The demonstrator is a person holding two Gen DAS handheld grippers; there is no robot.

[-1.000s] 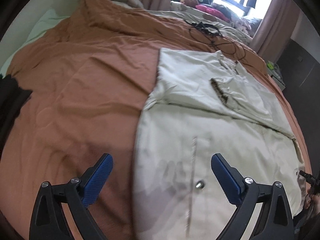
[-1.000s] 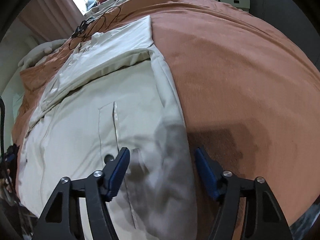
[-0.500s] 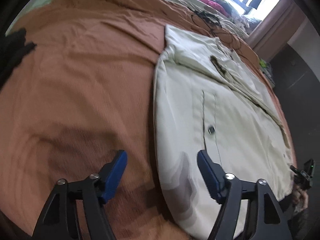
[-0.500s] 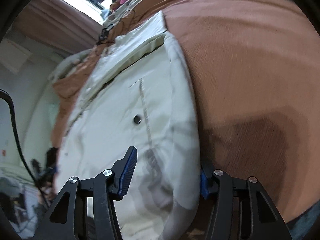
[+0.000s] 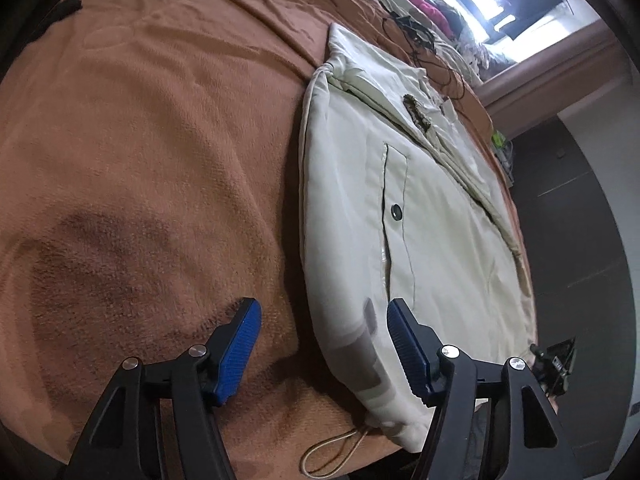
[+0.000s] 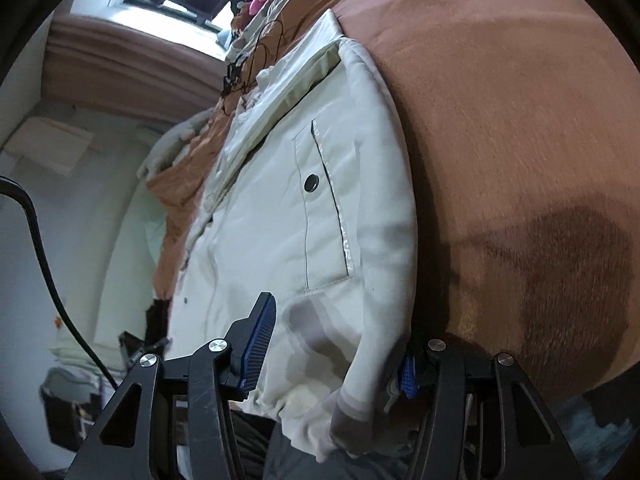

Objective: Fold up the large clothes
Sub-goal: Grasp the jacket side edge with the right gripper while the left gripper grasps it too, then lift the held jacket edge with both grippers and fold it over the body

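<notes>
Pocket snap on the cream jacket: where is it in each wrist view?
Left wrist: snap right of centre, on the pocket flap, above the right blue pad.
Right wrist: snap just left of centre, upper pocket.
Shared landmark: tangled black cable beyond the jacket's far end.

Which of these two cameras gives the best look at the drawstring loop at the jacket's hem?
The left wrist view: the drawstring loop lies in plain sight on the orange blanket beside the cream jacket corner. In the right wrist view, no loop shows.
</notes>
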